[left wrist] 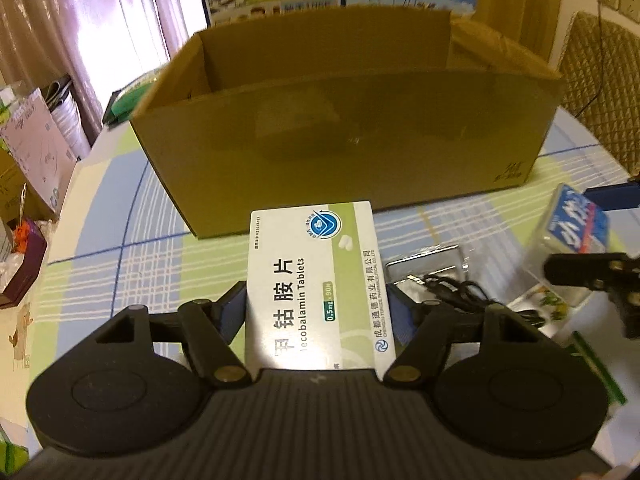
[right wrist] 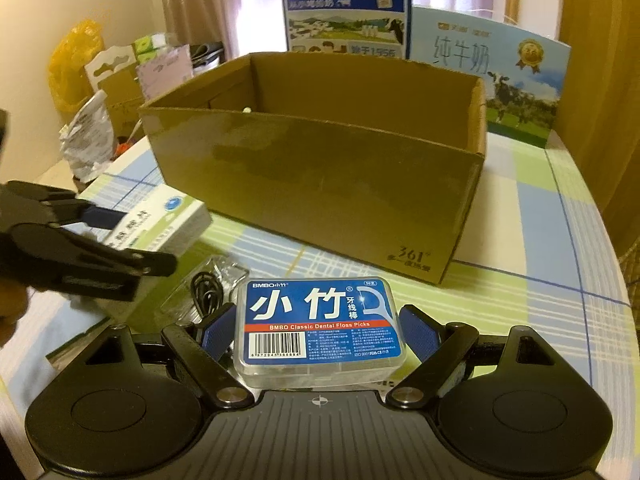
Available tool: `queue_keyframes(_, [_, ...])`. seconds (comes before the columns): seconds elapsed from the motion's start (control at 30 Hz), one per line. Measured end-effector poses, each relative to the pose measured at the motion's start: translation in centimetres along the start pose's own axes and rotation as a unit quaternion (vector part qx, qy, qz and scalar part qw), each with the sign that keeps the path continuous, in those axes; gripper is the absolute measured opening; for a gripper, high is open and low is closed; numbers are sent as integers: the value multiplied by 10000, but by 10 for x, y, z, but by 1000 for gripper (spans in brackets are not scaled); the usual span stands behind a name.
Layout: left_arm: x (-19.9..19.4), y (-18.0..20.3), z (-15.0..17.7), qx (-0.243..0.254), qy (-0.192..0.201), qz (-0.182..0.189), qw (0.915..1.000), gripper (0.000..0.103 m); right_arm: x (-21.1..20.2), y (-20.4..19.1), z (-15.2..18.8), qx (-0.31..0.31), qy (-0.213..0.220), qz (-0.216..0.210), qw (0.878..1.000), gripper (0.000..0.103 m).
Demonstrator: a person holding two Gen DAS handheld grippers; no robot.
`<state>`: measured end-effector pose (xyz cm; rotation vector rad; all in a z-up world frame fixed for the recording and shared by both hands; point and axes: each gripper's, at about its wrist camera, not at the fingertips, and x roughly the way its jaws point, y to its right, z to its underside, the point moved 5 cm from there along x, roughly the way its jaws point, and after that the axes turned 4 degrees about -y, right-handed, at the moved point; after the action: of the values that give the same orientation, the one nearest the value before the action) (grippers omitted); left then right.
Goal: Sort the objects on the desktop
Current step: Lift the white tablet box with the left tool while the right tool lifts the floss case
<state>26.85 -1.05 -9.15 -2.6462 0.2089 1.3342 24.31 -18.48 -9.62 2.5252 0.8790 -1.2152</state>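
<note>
A white and green tablet box (left wrist: pixel 316 288) is held between the blue pads of my left gripper (left wrist: pixel 318 312), pointing at the open brown cardboard box (left wrist: pixel 344 120). My right gripper (right wrist: pixel 320 332) is shut on a clear dental floss picks box (right wrist: pixel 320 324) with a blue label, just in front of the cardboard box (right wrist: pixel 320 168). In the left wrist view the right gripper (left wrist: pixel 592 276) and the floss box (left wrist: pixel 576 228) appear at the right. The right wrist view shows the left gripper (right wrist: pixel 146 240) and the tablet box (right wrist: pixel 168 224) at the left.
A clear bag with a black cable (left wrist: pixel 436 276) lies on the checked tablecloth (right wrist: pixel 540 280) between the grippers. Milk cartons (right wrist: pixel 344 12) stand behind the cardboard box. Bags and small boxes (right wrist: pixel 100 92) crowd the left side. A padded chair (left wrist: pixel 600 88) is at the right.
</note>
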Motion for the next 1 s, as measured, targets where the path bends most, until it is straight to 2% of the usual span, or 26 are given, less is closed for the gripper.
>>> queue_keyframes(0.43, [-47,1,-13,3,493,50,9988,67,-21,-4,-24,297,556,182,9978,84])
queue_keyframes(0.57, [-62,-4,-25,11,716,22,9974,67,-37,-3,-37,380,942,393,9941,84])
queue_keyframes(0.77, [-77,-10,-57,26,1040,2,9946,67,-70,0,-71,458,1814,709,9798,84])
queue_keyframes(0.93, [-73,-20,-95,9,1246,-22,9922,67,-61,18,-107,883,1947,832,9733,84])
queue_keyframes(1.0, [-69,-24,-110,-55,1293,77,9916,67,-56,24,-121,991,1952,843,9721,84])
